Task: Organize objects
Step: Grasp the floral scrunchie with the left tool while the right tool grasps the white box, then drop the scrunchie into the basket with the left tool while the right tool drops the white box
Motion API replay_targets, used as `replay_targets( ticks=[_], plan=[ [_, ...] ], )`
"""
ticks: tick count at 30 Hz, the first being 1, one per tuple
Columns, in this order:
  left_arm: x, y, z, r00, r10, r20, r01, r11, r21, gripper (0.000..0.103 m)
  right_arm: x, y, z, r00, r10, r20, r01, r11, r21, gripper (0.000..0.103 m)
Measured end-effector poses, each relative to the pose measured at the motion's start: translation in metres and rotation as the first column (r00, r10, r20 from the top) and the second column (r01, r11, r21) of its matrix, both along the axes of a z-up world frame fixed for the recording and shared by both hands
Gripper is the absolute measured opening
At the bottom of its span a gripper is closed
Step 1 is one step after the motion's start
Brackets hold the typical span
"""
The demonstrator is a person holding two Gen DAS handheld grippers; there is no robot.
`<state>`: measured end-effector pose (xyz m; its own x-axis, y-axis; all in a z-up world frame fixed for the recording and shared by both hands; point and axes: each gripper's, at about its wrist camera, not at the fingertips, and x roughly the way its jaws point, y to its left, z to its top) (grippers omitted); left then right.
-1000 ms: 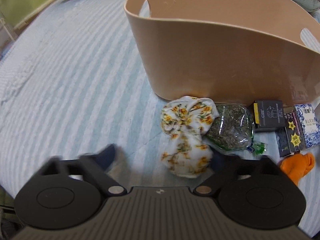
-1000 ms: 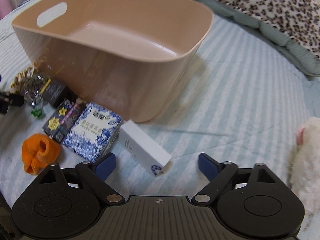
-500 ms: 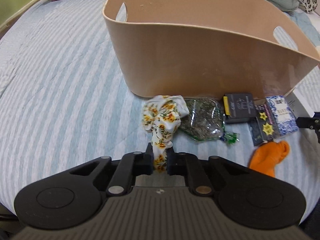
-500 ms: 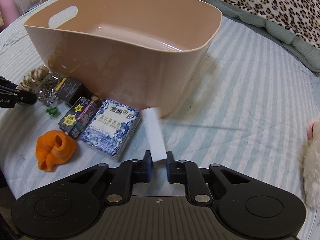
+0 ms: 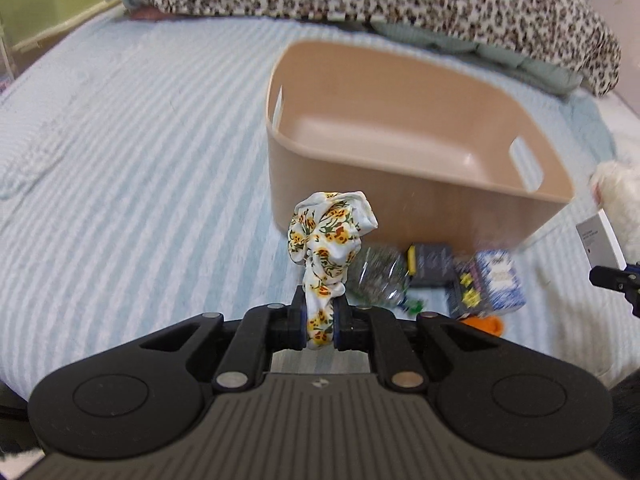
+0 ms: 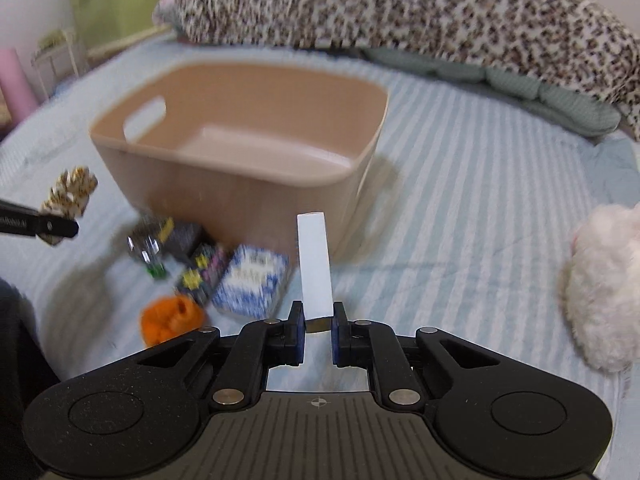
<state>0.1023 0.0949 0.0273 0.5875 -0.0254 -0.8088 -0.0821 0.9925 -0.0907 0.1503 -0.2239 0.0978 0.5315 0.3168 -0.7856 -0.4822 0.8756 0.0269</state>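
Observation:
My left gripper [image 5: 320, 320] is shut on a white floral cloth [image 5: 328, 232] and holds it up above the bed, in front of the tan bin [image 5: 400, 184]. My right gripper [image 6: 318, 328] is shut on a narrow white box [image 6: 315, 264], lifted in front of the bin [image 6: 256, 184]. The bin looks empty inside. On the bed by the bin's near wall lie a clear bag of dried greens [image 5: 376, 280], a black box [image 5: 432, 266], a dark starred pack [image 6: 202, 272], a blue-white pack [image 6: 252, 280] and an orange cloth [image 6: 170, 318].
The striped light-blue bedspread [image 5: 140, 160] stretches to the left. A leopard-print blanket [image 6: 400, 4] lies behind the bin. A white plush toy [image 6: 604, 292] lies at the right. The held white box [image 5: 600, 240] also shows at the left wrist view's right edge.
Both grippers have risen and pulled back from the bed, the left lifting the floral cloth, the right lifting the white box. The bin looks farther away and its inside shows.

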Motion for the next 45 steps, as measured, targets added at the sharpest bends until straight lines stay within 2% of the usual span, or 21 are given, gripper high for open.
replay_targets(
  ticks=[3,8,10,12,18,23,32,33,36,38,40,41,42,43,45],
  plan=[
    [-0.003,-0.004,0.022,0.998,-0.011,0.057,0.013,1.000,-0.025,0.013,0.001,-0.002,0.021,0.999,-0.002,0.051,0.000,0.999,0.035,0.012],
    [0.007,-0.017,0.056,0.989,-0.050,0.138,0.047,0.999,0.019,0.013,0.014,0.008,0.044,0.994,-0.008,0.108,-0.001,0.997,0.079,0.012],
    [0.018,-0.022,0.061,0.987,-0.060,0.148,0.058,0.998,0.017,0.013,0.024,0.014,0.048,0.992,-0.015,0.124,0.003,0.996,0.093,0.012],
    [0.029,-0.029,0.063,0.986,-0.071,0.152,0.063,0.997,0.052,0.013,0.035,0.021,0.050,0.992,-0.023,0.126,0.009,0.994,0.110,0.012],
    [0.068,-0.039,0.050,0.989,-0.070,0.131,0.059,0.995,0.082,0.013,0.067,0.044,0.046,0.993,-0.037,0.112,0.024,0.993,0.119,0.012],
    [0.098,-0.046,0.026,0.994,-0.068,0.087,0.059,0.993,0.101,0.013,0.086,0.066,0.034,0.996,-0.023,0.087,0.016,0.996,0.086,0.012],
    [0.129,-0.054,-0.008,0.997,-0.078,0.010,0.076,0.991,0.112,0.013,0.112,0.089,0.000,1.000,-0.010,-0.021,0.010,1.000,0.015,0.013],
    [0.128,-0.054,-0.009,0.997,-0.082,0.006,0.080,0.990,0.113,0.014,0.113,0.090,-0.003,1.000,-0.011,-0.029,0.012,1.000,0.009,0.014],
    [0.123,-0.055,-0.009,0.997,-0.081,0.008,0.079,0.988,0.133,0.015,0.111,0.086,-0.007,0.999,-0.022,-0.047,0.023,1.000,0.007,0.032],
    [0.120,-0.054,-0.006,0.997,-0.081,0.003,0.080,0.988,0.132,0.024,0.109,0.084,-0.005,0.998,-0.020,-0.051,0.021,1.000,0.012,0.037],
    [0.113,-0.052,0.001,0.998,-0.066,0.014,0.064,0.990,0.129,0.070,0.105,0.082,-0.002,0.999,-0.019,-0.044,0.020,1.000,0.013,0.049],
    [0.107,-0.050,0.006,0.998,-0.055,0.035,0.050,0.990,0.131,0.077,0.103,0.080,0.000,0.999,-0.019,-0.041,0.019,1.000,0.016,0.055],
    [0.102,-0.049,0.011,0.997,-0.047,0.058,0.039,0.990,0.133,0.082,0.100,0.078,0.003,0.999,-0.020,-0.036,0.021,1.000,0.022,0.067],
    [0.099,-0.048,0.016,0.996,-0.047,0.070,0.037,0.991,0.132,0.083,0.098,0.076,0.007,0.999,-0.021,-0.029,0.022,0.999,0.028,0.075],
    [0.091,-0.047,0.023,0.996,-0.052,0.072,0.043,0.991,0.129,0.084,0.089,0.071,0.016,1.000,-0.021,-0.011,0.021,0.999,0.037,0.080]
  ],
)
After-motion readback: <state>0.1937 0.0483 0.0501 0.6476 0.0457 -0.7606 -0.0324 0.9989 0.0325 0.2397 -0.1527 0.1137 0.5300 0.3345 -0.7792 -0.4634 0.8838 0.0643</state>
